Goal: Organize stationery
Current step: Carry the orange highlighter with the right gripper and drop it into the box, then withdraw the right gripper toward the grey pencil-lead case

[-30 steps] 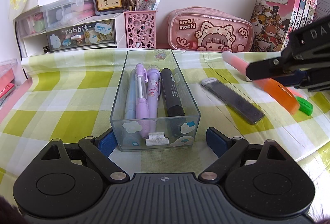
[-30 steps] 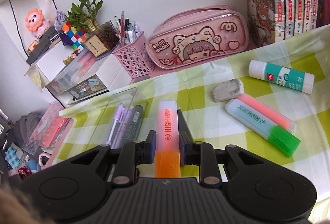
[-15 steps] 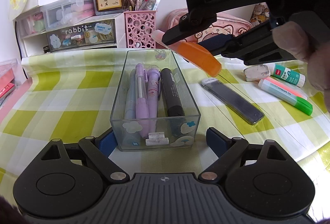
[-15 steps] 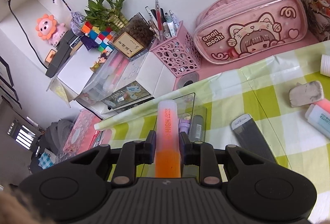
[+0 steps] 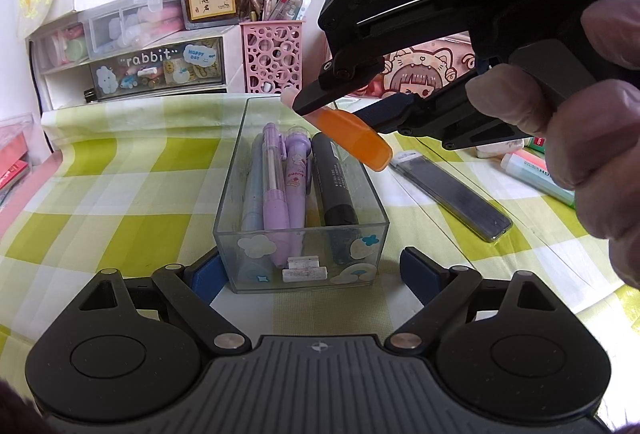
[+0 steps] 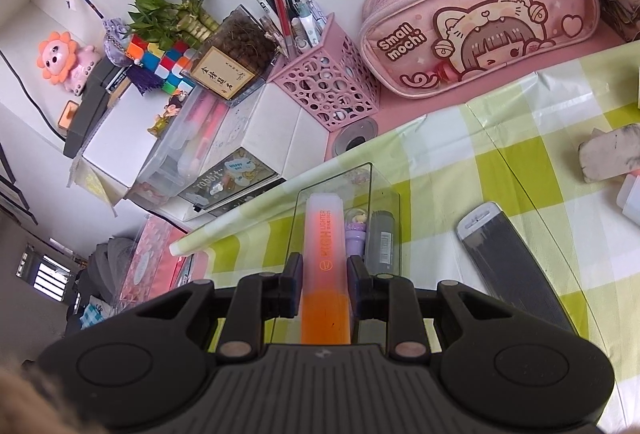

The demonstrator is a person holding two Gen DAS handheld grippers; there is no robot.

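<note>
A clear plastic box [image 5: 236, 170] stands on the checked cloth with purple pens [image 5: 276, 194] and a black marker [image 5: 334, 186] lying in it. My left gripper [image 5: 308, 268] is open, its blue pads on either side of the box's near end. My right gripper [image 6: 324, 276] is shut on an orange highlighter [image 6: 322, 234] and holds it tilted above the box's far right part [image 5: 352, 134]. The box also shows under the highlighter in the right wrist view [image 6: 384, 194].
A dark flat case [image 5: 456, 194] lies right of the box. A green highlighter [image 5: 532, 170], an eraser [image 6: 608, 154], a pink pencil case [image 6: 480, 18], a pink pen holder [image 5: 272, 54] and drawer units [image 5: 132, 66] stand around the back and right.
My right gripper has carried the orange highlighter leftward from the right side of the table to above the clear box. The left gripper has stayed at the box.
</note>
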